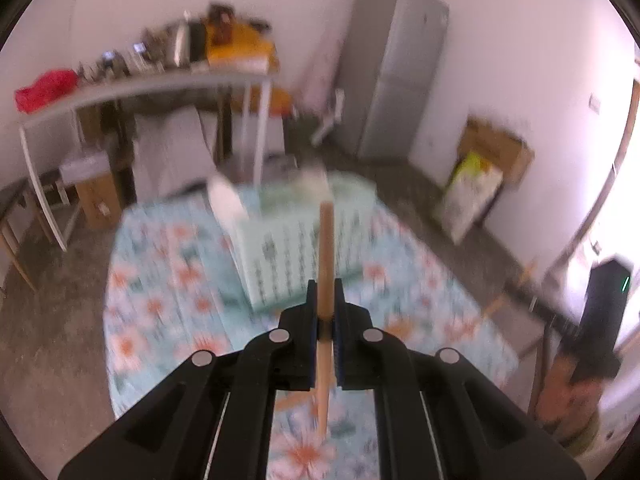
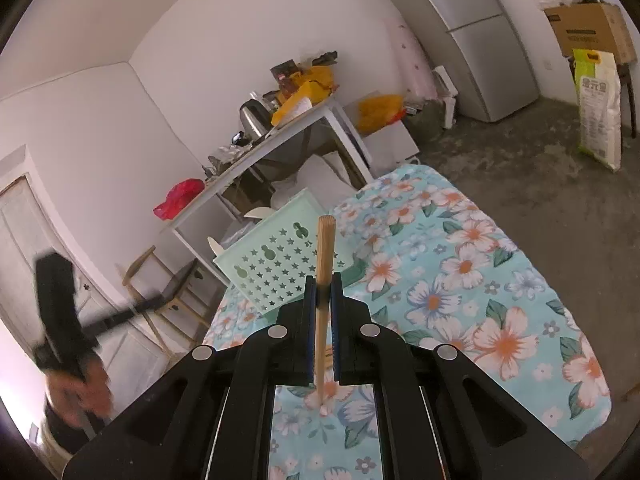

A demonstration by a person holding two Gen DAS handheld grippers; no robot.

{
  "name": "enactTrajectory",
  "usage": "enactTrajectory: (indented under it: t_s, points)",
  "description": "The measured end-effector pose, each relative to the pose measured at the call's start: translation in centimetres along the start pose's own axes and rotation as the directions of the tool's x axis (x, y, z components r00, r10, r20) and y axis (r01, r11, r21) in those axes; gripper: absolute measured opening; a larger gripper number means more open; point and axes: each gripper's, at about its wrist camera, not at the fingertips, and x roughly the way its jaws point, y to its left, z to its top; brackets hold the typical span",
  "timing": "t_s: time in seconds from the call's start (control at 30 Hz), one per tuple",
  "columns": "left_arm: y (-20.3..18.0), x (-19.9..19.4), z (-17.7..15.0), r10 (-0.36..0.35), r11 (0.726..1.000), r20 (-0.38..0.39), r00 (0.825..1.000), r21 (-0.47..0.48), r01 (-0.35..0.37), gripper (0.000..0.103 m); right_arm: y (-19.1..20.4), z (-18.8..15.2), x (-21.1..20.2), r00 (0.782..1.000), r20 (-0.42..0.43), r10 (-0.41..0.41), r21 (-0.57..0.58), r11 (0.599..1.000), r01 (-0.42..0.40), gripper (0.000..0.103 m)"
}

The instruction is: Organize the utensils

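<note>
My left gripper point(image 1: 325, 292) is shut on a wooden utensil handle point(image 1: 326, 248) that stands upright between its jaws, above the floral tablecloth point(image 1: 168, 264). The view is blurred. A mint green perforated basket point(image 1: 288, 248) with white utensils point(image 1: 228, 200) in it sits just beyond. My right gripper point(image 2: 323, 288) is shut on another wooden handle point(image 2: 325, 248), also upright, whose lower end reaches the tablecloth point(image 2: 460, 272). The basket point(image 2: 276, 264) stands tilted behind it at the table's far edge. The left gripper shows blurred at the left of the right wrist view.
A white shelf table point(image 2: 256, 160) with a kettle, bags and clutter stands behind the table. A grey fridge point(image 2: 480, 40), a rice sack point(image 2: 600, 120), a cardboard box point(image 2: 588, 28) and a wooden chair point(image 2: 160, 292) stand around on the concrete floor.
</note>
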Motion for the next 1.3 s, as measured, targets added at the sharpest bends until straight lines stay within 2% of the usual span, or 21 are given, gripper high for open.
enactTrajectory:
  t_s: [0.1,0.2,0.37,0.43,0.53,0.67,0.9,1.07,1.2,1.3]
  points:
    - [0.2,-2.1,3.3,0.022,1.000,0.125,0.992,-0.011,-0.021,0.006,0.0,0.1,0.1,1.000,-0.002,0.003,0.002,1.000,-0.003,0.005]
    - [0.3,-3.5,5.8,0.022,1.000,0.208,0.978,-0.021,-0.018,0.005,0.0,0.3,0.1,1.000,-0.004,0.004,0.006,1.000,-0.004,0.005]
    - [0.2,-5.1,10.7,0.041,0.999,0.358,0.933,-0.015,-0.038,0.006,0.0,0.3,0.2,1.000,-0.005,0.009,0.010,1.000,-0.009,0.005]
    - [0.4,-4.6,12.0,0.054,0.999,0.380,0.923,-0.024,-0.049,0.005,0.0,0.4,0.3,1.000,-0.004,0.014,0.016,1.000,-0.014,0.005]
    - [1.2,-2.2,13.7,0.071,0.997,0.365,0.928,-0.051,-0.057,0.005,-0.1,0.3,0.3,1.000,-0.004,0.018,0.023,1.000,-0.018,0.005]
    - [2.3,2.1,14.3,0.100,0.994,0.303,0.948,-0.081,-0.079,0.006,-0.2,0.4,0.3,1.000,-0.007,0.020,0.027,0.999,-0.020,0.005]
    - [3.3,7.3,13.1,0.101,0.988,0.225,0.969,-0.133,-0.072,0.006,-0.3,0.5,0.3,1.000,-0.013,0.015,0.029,0.999,-0.014,0.005]
    - [3.7,10.3,11.4,0.074,0.985,0.134,0.988,-0.167,-0.051,0.006,-0.1,0.6,0.2,1.000,-0.014,0.009,0.029,1.000,-0.009,0.005]
    - [4.1,11.0,10.3,0.050,0.980,0.101,0.994,-0.199,-0.029,0.023,0.3,0.6,0.0,1.000,-0.011,-0.001,0.016,1.000,0.002,0.005]
    - [4.0,10.6,9.7,0.039,0.979,0.111,0.993,-0.202,-0.016,0.028,0.6,0.7,-0.1,1.000,-0.011,-0.010,0.002,1.000,0.010,0.005]
